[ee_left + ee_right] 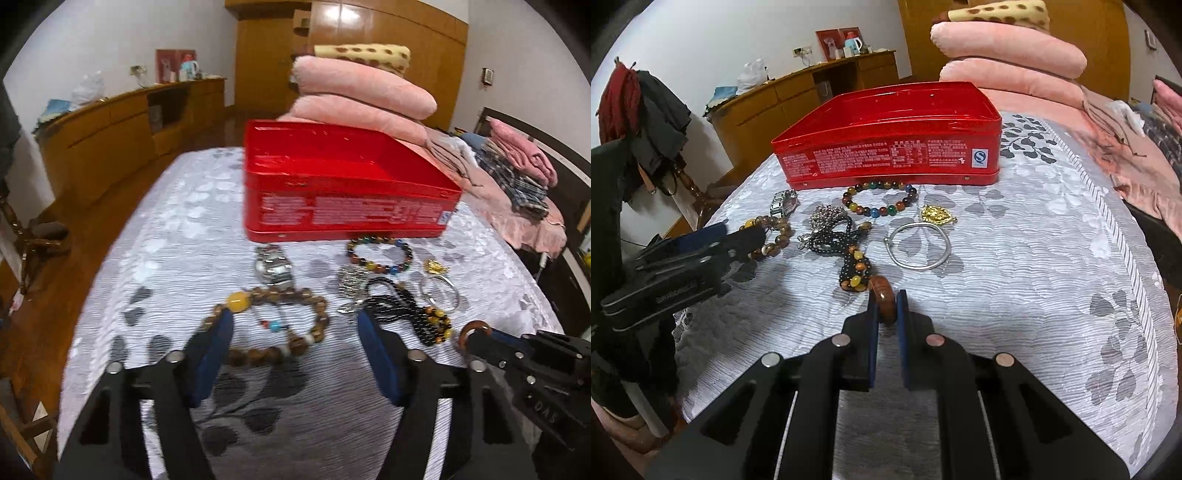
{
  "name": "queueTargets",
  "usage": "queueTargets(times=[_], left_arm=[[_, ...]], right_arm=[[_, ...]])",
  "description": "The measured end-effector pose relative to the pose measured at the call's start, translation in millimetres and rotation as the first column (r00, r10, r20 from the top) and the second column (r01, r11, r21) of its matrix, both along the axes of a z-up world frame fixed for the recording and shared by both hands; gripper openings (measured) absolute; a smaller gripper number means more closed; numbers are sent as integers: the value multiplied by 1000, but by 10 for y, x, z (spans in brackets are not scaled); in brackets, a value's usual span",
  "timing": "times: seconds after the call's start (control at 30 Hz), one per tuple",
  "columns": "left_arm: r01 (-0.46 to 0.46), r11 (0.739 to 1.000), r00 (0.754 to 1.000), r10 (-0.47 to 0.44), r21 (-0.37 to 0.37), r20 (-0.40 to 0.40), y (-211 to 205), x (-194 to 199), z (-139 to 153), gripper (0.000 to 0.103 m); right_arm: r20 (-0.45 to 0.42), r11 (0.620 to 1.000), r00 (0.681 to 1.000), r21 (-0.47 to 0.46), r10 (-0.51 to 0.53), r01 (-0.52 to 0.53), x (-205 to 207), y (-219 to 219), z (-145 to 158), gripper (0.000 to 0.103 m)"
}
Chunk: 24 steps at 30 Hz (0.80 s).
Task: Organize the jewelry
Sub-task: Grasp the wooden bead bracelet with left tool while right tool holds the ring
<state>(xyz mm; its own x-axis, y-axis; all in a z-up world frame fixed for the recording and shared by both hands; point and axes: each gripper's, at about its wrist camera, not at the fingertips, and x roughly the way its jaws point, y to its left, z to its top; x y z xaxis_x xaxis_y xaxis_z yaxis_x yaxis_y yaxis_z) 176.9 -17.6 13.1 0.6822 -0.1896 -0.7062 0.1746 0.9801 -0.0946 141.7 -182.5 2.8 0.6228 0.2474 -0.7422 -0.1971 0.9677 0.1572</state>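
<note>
Altogether: one red tin, three beaded bracelets, one silver bangle.

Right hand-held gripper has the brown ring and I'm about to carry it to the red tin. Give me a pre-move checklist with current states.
1. Grip on brown ring: ok, the right hand-held gripper is shut on it, pads on both sides.
2. Red tin open to receive: ok, no lid on it.
3. Tin interior free: cannot tell, only part of the inside shows.
4. Ring clear of the black bead strand: ok, nothing trails from it.
5. Left hand-held gripper out of the way: ok, it is open around the wooden bead bracelet, off to one side.
6. Path across the bedspread: not ok low, other jewelry lies between; lift over it.
</note>
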Motion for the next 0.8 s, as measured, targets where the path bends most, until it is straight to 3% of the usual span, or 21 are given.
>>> queueTargets(times=[0.13,0.23,0.3,0.5,0.73,0.8], left_arm=[[17,1000,998,-18,-25,-60,-50,114,-119,47],[20,1000,997,-21,-23,-71,-71,137,-135,46],[12,1000,997,-12,-8,-75,-82,140,-143,30],[15,999,996,-19,-51,-82,46,92,-132,11],[-8,999,996,4,-40,-93,137,16,-115,14],[2,1000,993,-3,-13,-116,82,56,-154,34]], right_arm=[[-2,1000,1000,2,-4,4,8,-34,-5,8],[-8,1000,1000,6,-15,15,19,-70,-25,8],[-13,1000,1000,11,-18,18,30,-80,-37,8],[-16,1000,1000,15,-4,5,25,-45,-47,8],[-18,1000,1000,17,-8,8,37,-63,-53,8],[-21,1000,1000,16,-3,4,40,-46,-58,8]])
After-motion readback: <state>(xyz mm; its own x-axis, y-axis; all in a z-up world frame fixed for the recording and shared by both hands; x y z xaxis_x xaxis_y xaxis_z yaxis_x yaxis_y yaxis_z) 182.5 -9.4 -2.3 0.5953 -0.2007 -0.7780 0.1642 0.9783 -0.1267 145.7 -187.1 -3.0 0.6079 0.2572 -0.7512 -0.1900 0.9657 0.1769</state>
